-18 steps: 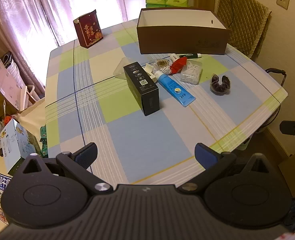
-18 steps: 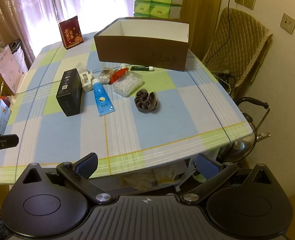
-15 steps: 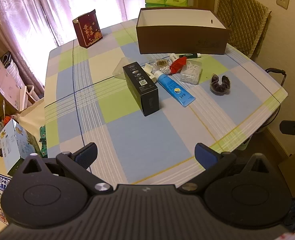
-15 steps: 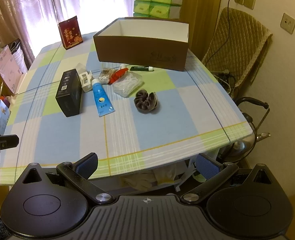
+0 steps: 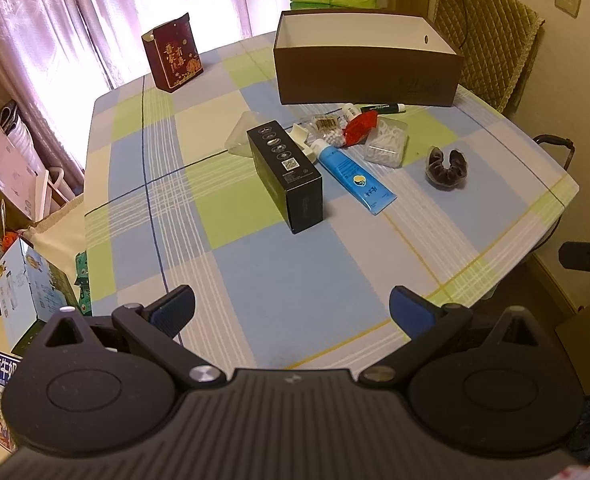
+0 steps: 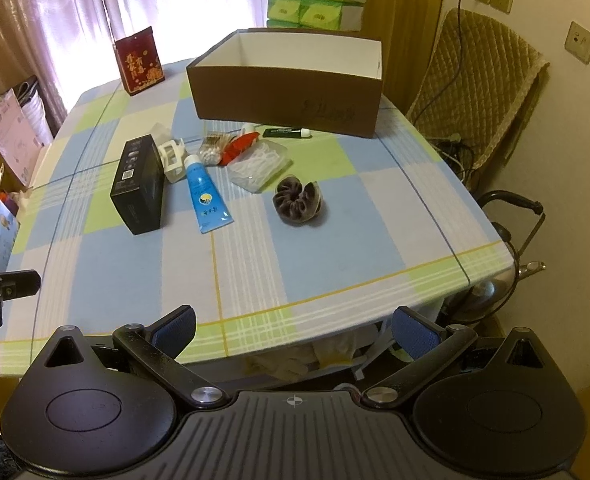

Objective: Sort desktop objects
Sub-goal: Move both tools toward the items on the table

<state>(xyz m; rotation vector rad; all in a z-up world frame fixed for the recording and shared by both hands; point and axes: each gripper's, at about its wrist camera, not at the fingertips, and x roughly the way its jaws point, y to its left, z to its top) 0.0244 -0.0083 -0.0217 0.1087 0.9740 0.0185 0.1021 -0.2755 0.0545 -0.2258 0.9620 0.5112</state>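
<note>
Rect. cardboard box (image 6: 287,92), crinkly scrunchie (image 6: 298,199) (velvety), both grippers wide.

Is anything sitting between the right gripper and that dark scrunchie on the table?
Nothing visible. From the open right gripper, only bare checked tablecloth lies before the scrunchie. The blue tube and the clear box of floss picks sit left of and beyond it.

"纯牛奶" on floor carton (image 5: 5,364)
</note>
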